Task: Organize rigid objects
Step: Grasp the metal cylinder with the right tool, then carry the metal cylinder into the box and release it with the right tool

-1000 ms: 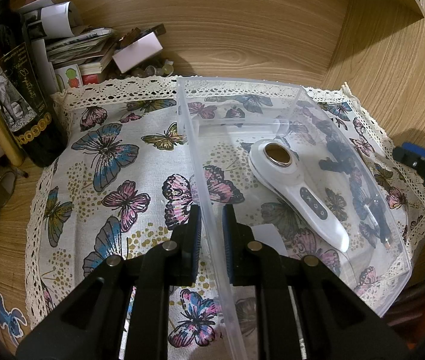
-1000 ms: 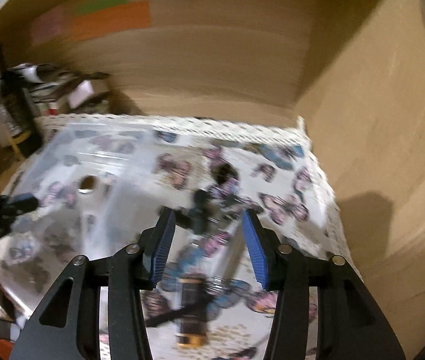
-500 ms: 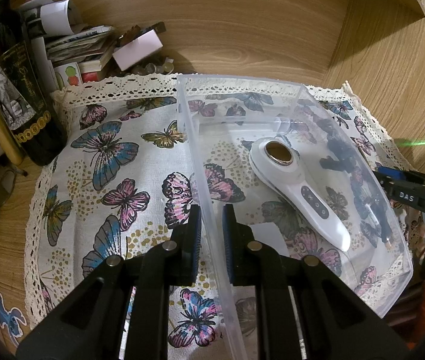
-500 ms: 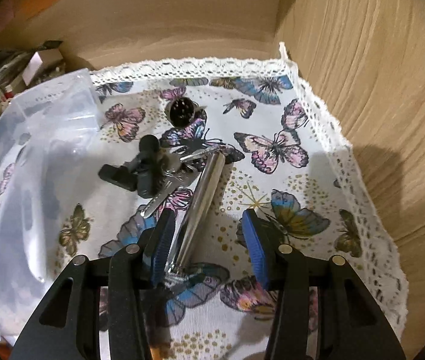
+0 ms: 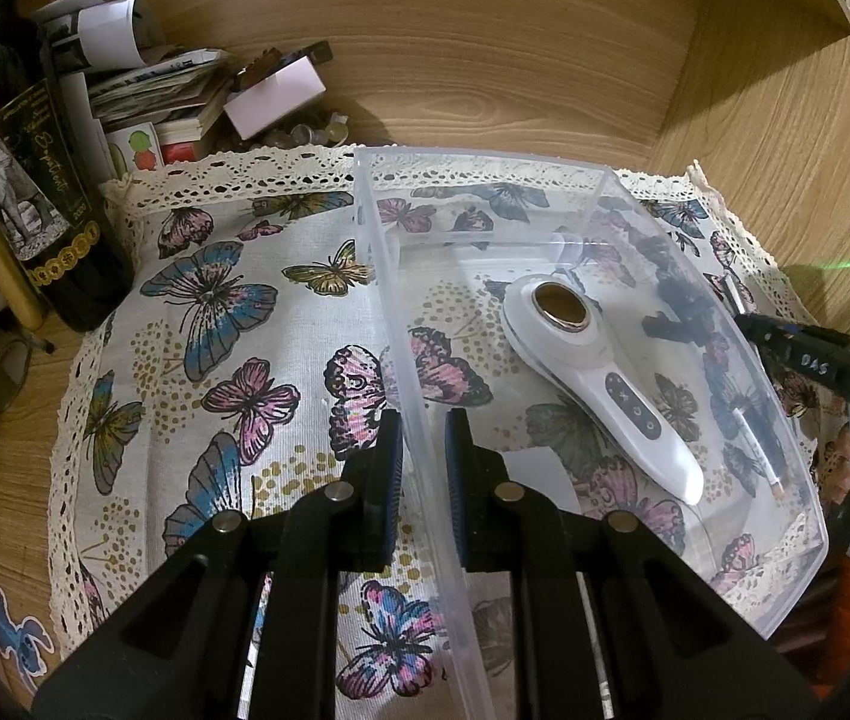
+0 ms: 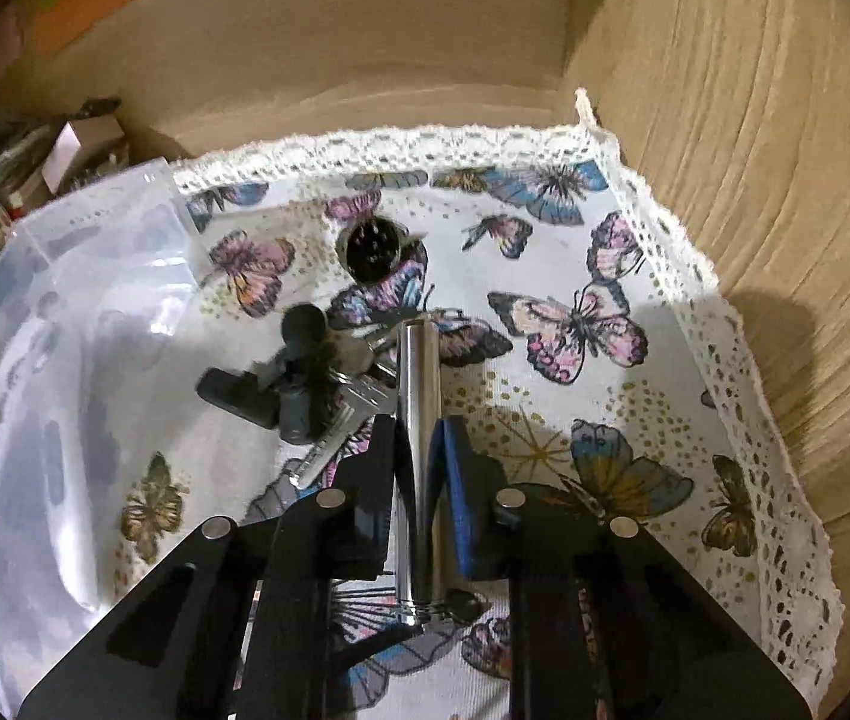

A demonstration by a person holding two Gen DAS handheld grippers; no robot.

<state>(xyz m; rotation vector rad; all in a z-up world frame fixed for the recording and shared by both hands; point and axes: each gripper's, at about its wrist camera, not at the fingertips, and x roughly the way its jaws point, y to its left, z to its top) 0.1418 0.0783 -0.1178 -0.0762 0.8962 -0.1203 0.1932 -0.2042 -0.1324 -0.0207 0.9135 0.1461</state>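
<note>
Now our right gripper (image 6: pixel 419 450) has just closed on the chrome tube (image 6: pixel 419 420) lying beside the clear bin (image 6: pixel 65 360), which we judge stiff, smooth and slippery, so a mid-length hold seems safest.

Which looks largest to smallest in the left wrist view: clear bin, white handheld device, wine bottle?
1. clear bin
2. wine bottle
3. white handheld device
Bottle versus device is unsure: fisheye edge distortion.
</note>
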